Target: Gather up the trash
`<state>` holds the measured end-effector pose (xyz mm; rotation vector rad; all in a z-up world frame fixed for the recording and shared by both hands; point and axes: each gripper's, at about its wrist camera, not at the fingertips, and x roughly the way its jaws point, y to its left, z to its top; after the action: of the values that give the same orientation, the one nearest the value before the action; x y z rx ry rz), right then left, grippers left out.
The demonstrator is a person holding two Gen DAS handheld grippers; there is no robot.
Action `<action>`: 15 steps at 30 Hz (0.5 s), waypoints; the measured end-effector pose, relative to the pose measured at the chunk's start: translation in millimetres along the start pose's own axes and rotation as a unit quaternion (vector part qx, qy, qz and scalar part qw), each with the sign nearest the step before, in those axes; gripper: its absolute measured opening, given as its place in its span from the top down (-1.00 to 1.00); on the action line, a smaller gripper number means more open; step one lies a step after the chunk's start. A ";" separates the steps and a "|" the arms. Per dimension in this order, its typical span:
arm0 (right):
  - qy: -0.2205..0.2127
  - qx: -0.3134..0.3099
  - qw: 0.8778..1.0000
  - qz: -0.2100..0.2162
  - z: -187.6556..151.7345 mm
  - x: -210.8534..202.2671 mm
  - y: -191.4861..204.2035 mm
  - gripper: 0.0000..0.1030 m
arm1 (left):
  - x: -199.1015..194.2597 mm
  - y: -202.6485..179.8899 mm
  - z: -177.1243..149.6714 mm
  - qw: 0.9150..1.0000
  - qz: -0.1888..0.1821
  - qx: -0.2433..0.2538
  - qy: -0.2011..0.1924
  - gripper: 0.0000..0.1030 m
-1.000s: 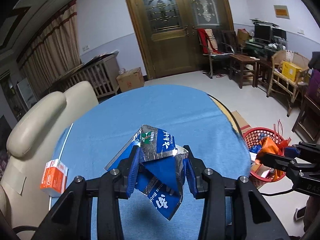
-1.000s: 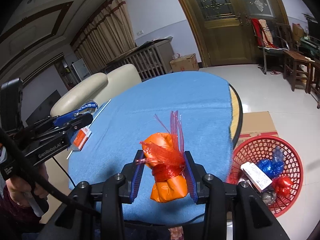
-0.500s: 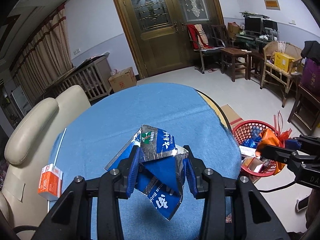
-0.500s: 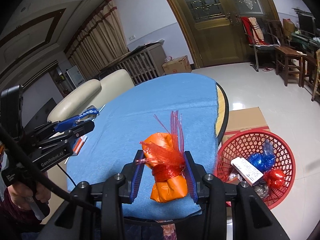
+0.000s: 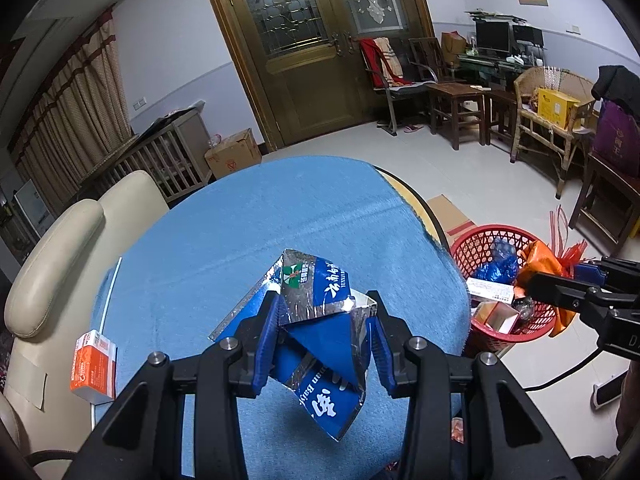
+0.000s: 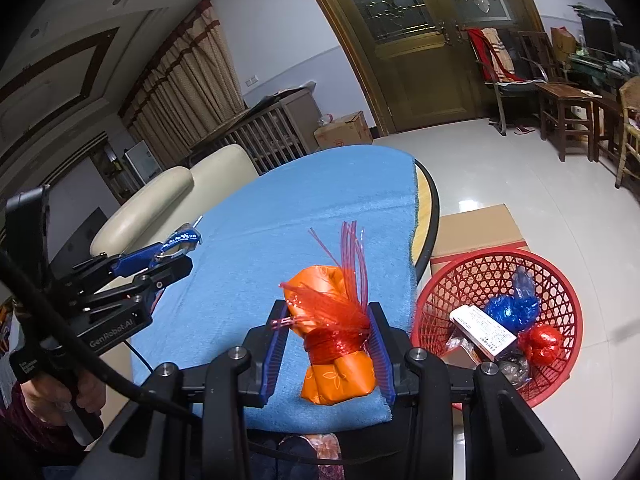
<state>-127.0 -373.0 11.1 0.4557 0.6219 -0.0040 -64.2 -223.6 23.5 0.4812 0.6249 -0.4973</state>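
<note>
Landmark: the red basket on the floor beside my blue-clothed table.
Blue carton: crushed, foil-lined, white lettering; lifted above the cloth, left of the basket, pinched in my left gripper.
Orange bundle: tied with red ribbon, strands upright; just left of the basket, clamped in my right gripper.
Basket contents: blue and red wrappers, white box.

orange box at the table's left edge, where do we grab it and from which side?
Grip the orange box across its two broad faces, coming from above. It stands upright at the very edge of the blue cloth, so its top looks unobstructed, and a sideways approach could push it off.
</note>
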 end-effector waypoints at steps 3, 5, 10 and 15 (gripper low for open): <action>0.000 0.005 1.000 -0.001 -1.7 -0.9 -4.1 0.19 | 2.8 -2.6 -0.5 1.000 -0.002 0.002 0.006 0.14; 0.001 0.010 1.000 -0.001 -2.7 -1.4 -7.8 0.19 | 4.3 -4.4 -1.0 1.000 -0.002 0.005 0.008 0.14; 0.000 0.020 1.000 -0.002 -3.5 -3.8 -16.0 0.19 | 8.0 -8.6 -1.5 1.000 -0.004 0.010 0.014 0.14; 0.000 0.027 1.000 -0.001 -5.6 -4.6 -21.2 0.19 | 10.5 -14.1 -1.8 1.000 -0.007 0.017 0.018 0.14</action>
<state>-136.7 -390.4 1.0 0.5075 0.6239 -0.0235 -65.6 -236.6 11.6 0.5193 0.6549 -0.5137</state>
